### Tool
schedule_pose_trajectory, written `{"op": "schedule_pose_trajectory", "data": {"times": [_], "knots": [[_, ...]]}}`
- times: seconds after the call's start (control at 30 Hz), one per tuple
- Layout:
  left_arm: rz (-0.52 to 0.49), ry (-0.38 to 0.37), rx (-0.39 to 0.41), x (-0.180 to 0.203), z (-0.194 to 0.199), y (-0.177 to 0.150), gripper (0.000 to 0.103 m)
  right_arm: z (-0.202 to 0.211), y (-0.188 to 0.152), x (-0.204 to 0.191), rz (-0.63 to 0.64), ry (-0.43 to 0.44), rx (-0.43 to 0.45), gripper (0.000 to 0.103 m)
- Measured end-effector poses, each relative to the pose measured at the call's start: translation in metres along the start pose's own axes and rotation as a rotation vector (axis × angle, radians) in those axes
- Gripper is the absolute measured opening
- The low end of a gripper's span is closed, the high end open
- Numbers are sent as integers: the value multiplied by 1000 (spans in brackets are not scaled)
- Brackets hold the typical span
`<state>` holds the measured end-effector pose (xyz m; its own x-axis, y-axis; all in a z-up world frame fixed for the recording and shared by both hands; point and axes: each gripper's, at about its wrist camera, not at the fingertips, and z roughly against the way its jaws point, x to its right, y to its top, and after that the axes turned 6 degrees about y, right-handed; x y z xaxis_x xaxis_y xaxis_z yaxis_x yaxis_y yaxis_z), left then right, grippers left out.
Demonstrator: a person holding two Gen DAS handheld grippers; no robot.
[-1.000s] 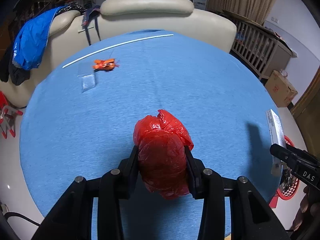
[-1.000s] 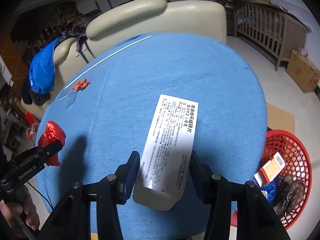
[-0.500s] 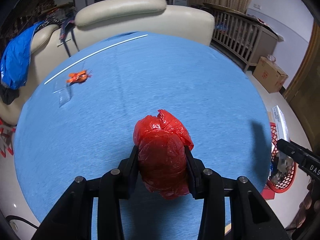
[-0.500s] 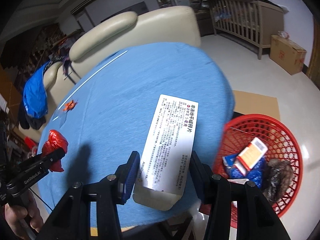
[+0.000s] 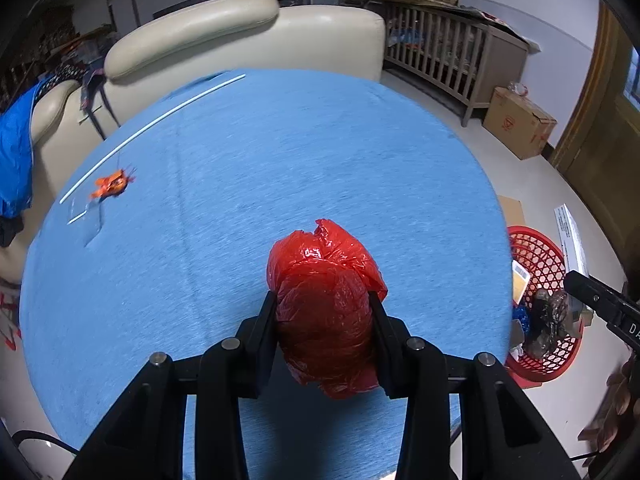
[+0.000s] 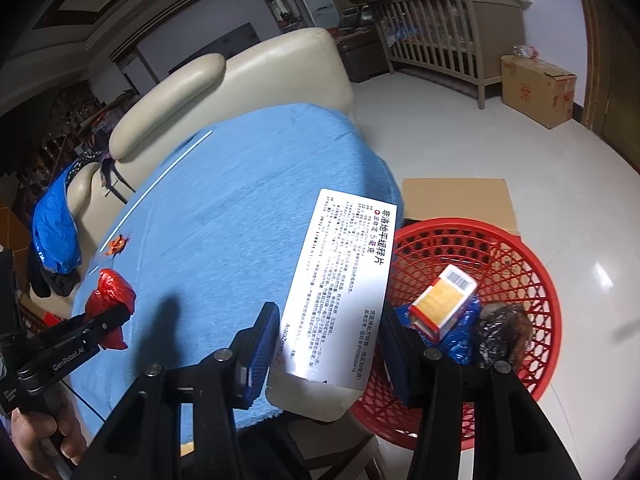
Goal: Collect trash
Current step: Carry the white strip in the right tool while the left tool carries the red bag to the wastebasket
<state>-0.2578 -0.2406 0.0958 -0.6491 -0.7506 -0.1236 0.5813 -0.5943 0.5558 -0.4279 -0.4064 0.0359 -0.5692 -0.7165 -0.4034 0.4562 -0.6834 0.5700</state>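
Your left tool [image 5: 323, 312] pinches the red bag [image 5: 326, 312]; your right tool [image 6: 328, 344] pinches the box [image 6: 340, 288] beside the basket [image 6: 520, 264].

The lower part of the red basket [image 6: 516, 264] sits behind the white box [image 6: 340, 288] and the right gripper [image 6: 328, 344]. A dark lump [image 6: 506, 332] inside the basket is too murky to name. Far across the table from the basket, the orange scrap [image 5: 112, 186] is smeared by blur.
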Motion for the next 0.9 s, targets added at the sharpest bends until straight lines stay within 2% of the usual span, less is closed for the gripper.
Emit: {"op": "schedule_pose_trajectory", "data": {"times": [0.3, 0.53, 0.9], "knots": [[-48, -14, 12, 28, 4, 8, 43, 11, 0, 24, -40, -26, 23, 53], [-105, -46, 26, 62, 9, 16, 43, 21, 0, 58, -91, -75, 30, 53], [-226, -102, 40, 128, 14, 21, 43, -1, -11, 102, -117, -135, -64, 53]]}}
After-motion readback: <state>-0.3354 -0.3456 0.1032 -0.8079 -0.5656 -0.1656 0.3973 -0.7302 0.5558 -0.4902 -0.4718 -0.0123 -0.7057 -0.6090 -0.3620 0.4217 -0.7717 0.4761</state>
